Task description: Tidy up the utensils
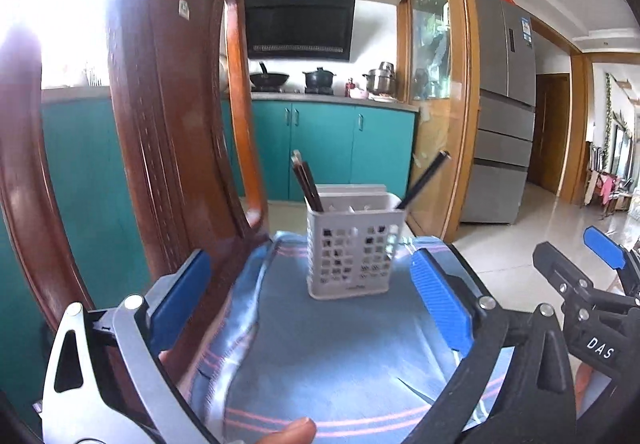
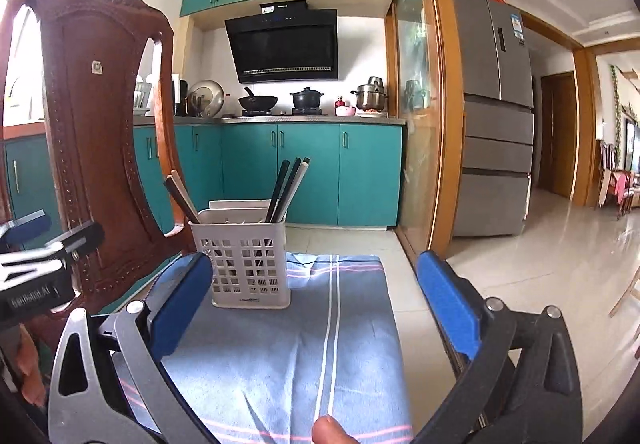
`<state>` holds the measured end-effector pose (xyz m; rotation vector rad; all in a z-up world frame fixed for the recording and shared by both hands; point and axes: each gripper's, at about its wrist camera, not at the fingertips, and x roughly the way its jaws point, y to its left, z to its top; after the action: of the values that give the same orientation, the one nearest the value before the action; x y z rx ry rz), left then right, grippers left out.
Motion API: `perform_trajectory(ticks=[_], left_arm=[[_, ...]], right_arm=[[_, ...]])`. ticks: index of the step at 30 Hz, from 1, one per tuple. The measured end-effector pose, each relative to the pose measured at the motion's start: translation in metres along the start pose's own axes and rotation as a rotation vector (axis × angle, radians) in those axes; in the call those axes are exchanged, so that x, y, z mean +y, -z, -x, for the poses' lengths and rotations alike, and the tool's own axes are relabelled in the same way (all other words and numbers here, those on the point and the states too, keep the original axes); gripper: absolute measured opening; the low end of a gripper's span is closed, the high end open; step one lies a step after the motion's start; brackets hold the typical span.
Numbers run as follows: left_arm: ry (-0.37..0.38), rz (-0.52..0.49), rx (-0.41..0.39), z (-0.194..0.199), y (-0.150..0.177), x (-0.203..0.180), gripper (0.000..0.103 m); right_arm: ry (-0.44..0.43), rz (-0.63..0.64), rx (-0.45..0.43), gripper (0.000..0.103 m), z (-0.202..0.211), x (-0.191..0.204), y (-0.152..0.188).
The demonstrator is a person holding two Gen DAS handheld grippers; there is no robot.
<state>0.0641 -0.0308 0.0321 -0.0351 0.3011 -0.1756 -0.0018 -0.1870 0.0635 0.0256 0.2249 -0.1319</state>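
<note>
A white perforated utensil holder [image 1: 353, 250] [image 2: 245, 256] stands upright on a blue striped cloth [image 1: 340, 344] [image 2: 288, 340]. Dark chopsticks [image 1: 306, 180] [image 2: 288, 184] lean out of it on both sides. My left gripper [image 1: 312, 284] is open, its blue pads wide apart, with the holder ahead between them and nothing held. My right gripper [image 2: 316, 292] is open too, short of the holder, which stands ahead and left of its middle. The right gripper's tip [image 1: 600, 244] shows at the right of the left wrist view.
A carved wooden chair back [image 1: 168, 124] [image 2: 100, 148] rises close on the left of the cloth. Teal kitchen cabinets [image 2: 304, 172], a stove with pots and a grey fridge [image 2: 496, 112] stand beyond. A fingertip [image 2: 330, 430] shows at the bottom edge. Tiled floor lies to the right.
</note>
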Motion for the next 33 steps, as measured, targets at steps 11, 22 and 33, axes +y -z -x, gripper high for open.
perform_trajectory(ticks=[11,22,33], left_arm=[[-0.043,-0.068,-0.009,0.005,0.014,-0.012,0.099],[-0.058,-0.074,-0.018,0.007,0.014,-0.012,0.099],[-0.056,-0.051,-0.01,0.007,0.011,-0.006,0.099]], right_arm=[[-0.003,0.025,-0.006,0.1,0.006,0.006,0.002],[-0.003,0.036,-0.001,0.1,0.005,0.008,0.004],[-0.002,0.047,0.007,0.1,0.002,0.01,0.006]])
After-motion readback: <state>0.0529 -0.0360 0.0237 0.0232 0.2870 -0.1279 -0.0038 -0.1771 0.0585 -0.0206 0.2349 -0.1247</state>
